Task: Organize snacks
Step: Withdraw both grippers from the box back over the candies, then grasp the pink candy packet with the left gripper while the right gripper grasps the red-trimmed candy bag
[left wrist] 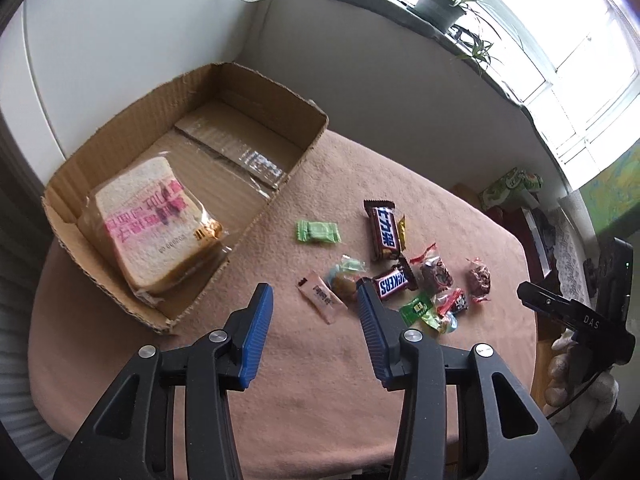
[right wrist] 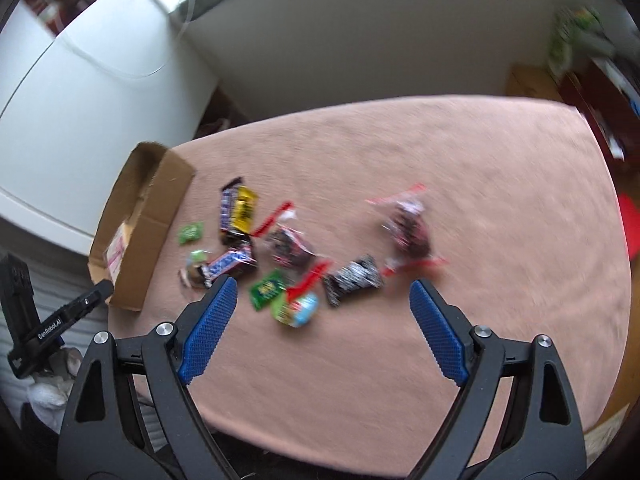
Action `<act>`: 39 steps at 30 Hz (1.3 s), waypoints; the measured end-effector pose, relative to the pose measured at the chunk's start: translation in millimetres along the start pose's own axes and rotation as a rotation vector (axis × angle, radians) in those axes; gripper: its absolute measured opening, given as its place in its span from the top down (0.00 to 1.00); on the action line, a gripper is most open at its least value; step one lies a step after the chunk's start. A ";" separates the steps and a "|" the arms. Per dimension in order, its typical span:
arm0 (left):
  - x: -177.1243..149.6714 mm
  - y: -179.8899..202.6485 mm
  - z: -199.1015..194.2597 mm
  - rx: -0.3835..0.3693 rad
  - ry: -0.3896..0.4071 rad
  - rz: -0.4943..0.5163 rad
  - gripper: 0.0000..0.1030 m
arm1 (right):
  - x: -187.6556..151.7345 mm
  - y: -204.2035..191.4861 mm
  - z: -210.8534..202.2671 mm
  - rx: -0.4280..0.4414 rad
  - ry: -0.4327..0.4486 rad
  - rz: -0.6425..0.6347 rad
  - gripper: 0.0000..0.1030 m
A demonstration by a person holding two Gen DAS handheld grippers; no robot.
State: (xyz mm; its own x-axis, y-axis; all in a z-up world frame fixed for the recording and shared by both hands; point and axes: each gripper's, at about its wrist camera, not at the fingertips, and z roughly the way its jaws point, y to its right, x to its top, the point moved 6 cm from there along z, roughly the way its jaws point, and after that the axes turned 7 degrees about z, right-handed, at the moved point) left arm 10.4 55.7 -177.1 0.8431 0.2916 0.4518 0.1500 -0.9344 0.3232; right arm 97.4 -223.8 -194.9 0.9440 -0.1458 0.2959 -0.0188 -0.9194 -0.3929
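An open cardboard box (left wrist: 304,148) sits at the table's left and holds a bagged bread sandwich (left wrist: 152,228). Several small snacks lie loose on the pink tablecloth to its right: two Snickers bars (left wrist: 385,233) (left wrist: 394,281), a green candy (left wrist: 317,232), a tan sachet (left wrist: 322,298) and two red-tied bags (left wrist: 436,274) (left wrist: 479,279). My left gripper (left wrist: 315,304) is open and empty, hovering just before the sachet. My right gripper (right wrist: 322,300) is open and empty above the near edge of the snack pile (right wrist: 296,308); this view is blurred. The box also shows there (right wrist: 152,216).
The table (left wrist: 320,384) is rounded, with its edge close on the right. A white appliance (left wrist: 100,40) stands behind the box. A windowsill holds a potted plant (left wrist: 440,4). Cluttered shelves (left wrist: 520,200) stand to the right.
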 end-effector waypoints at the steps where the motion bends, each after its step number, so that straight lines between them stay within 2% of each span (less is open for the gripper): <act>1: -2.7 1.9 3.8 -0.006 -0.010 -0.005 0.59 | -2.2 8.5 -1.5 -0.006 0.000 0.016 0.12; 8: -18.6 15.7 30.5 -0.015 -0.078 -0.003 0.59 | -1.9 47.7 -2.4 -0.060 0.022 0.063 0.13; 18: -20.9 25.0 68.8 -0.012 -0.152 -0.014 0.59 | 20.3 48.6 15.6 -0.096 0.014 0.010 0.16; 24: -16.3 16.5 90.0 0.028 -0.185 -0.097 0.59 | 27.6 43.8 34.8 -0.113 -0.005 -0.035 0.16; 28: -16.2 15.7 101.5 0.084 -0.205 -0.078 0.59 | 33.7 40.6 48.9 -0.124 -0.026 -0.061 0.19; 34: -11.5 21.6 115.8 0.123 -0.209 -0.043 0.59 | 41.1 30.7 67.7 -0.149 -0.059 -0.113 0.20; 36: -10.1 22.6 121.7 0.154 -0.213 -0.017 0.67 | 43.4 27.1 73.9 -0.165 -0.070 -0.132 0.20; 39: -9.5 23.0 125.1 0.173 -0.209 -0.008 0.72 | 44.6 23.2 83.3 -0.186 -0.084 -0.157 0.20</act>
State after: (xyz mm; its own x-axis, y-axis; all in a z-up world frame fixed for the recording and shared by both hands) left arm 70.4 5.8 -278.0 0.9269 0.2678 0.2629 0.2282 -0.9584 0.1716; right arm 166.5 -221.3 -263.4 0.9642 0.0278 0.2638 0.0771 -0.9809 -0.1787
